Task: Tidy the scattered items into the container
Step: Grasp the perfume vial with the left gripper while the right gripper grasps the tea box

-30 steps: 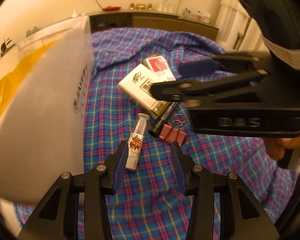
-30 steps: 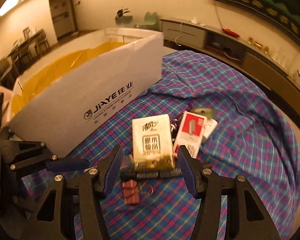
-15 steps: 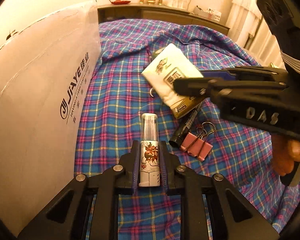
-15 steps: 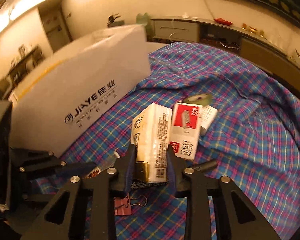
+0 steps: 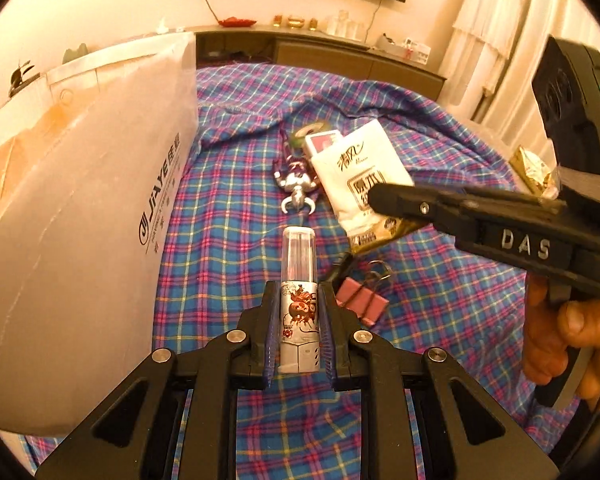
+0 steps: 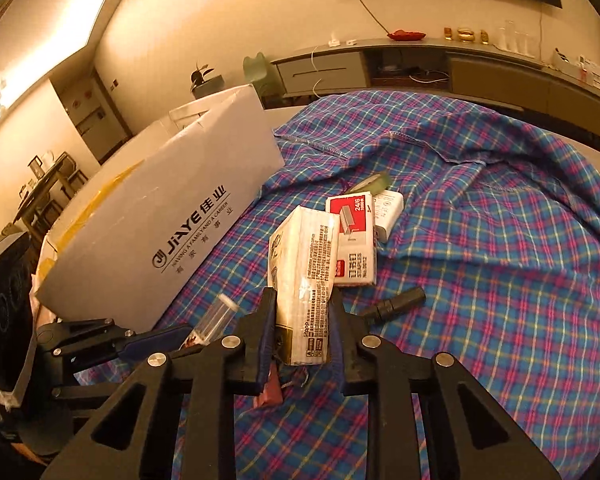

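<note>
My left gripper [image 5: 300,336] is shut on a small spray bottle [image 5: 299,312] with a clear cap, just above the plaid cloth [image 5: 228,248]. My right gripper [image 6: 302,320] has a white tissue pack [image 6: 304,264] between its pads; its jaws are still closing and press on the pack, which stands tilted on its edge. In the left wrist view the right gripper [image 5: 384,196] reaches in from the right over the tissue pack [image 5: 356,172]. The white cardboard box [image 5: 80,208] stands open at the left, and its printed side [image 6: 160,220] also shows in the right wrist view.
On the cloth lie a pink binder clip [image 5: 362,300], a black marker [image 6: 396,304], a red staples box [image 6: 354,240], a white packet [image 6: 388,212] and a silver toy figure [image 5: 298,184]. A hand [image 5: 560,340] holds the right gripper. A low cabinet [image 6: 460,68] lines the far wall.
Both grippers went from open to shut: the left on the spray bottle, the right on the tissue pack. The pack has turned up onto its edge, and the right gripper has rolled.
</note>
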The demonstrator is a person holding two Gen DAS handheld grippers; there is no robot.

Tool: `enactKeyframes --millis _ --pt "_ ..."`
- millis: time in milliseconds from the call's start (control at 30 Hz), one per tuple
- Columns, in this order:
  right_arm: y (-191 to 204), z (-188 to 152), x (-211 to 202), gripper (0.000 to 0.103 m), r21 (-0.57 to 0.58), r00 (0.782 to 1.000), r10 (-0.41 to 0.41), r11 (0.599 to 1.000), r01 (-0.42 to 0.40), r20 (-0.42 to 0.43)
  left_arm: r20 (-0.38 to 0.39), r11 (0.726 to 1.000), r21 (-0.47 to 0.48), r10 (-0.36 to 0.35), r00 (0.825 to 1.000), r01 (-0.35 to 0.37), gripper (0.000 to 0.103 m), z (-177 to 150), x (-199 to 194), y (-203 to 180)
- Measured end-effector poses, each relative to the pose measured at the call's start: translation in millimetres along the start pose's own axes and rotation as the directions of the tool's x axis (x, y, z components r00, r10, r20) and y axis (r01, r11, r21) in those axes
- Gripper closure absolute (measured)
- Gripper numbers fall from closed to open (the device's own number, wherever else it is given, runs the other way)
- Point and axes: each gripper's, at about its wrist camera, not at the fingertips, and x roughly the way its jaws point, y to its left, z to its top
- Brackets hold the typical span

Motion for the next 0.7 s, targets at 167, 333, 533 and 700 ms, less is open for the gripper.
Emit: enactKeyframes --millis 167,333,533,700 --pt "8 -10 -17 0.079 0.016 1.000 0.005 1.000 -0.005 0.024 0.020 1.000 -0.013 -0.025 0.999 0.025 0.083 3 -9 1" --pt "16 -20 -36 0.079 0.012 0.999 -0.004 1.000 0.004 0.051 0.033 0.999 -0.007 -0.038 0.999 0.038 0.083 1 -18 -2" --pt "12 -30 -59 0.079 0.048 0.995 -0.023 0.999 0.019 0.093 0.050 0.999 -0.004 -0.035 0.998 0.035 0.083 -2 -28 -2" --pt "-1 -39 -69 0.079 0.118 0.995 -0.014 0.993 0.003 0.094 0.056 0.999 0.002 -0.037 0.998 0.037 0.083 -6 -34 -4"
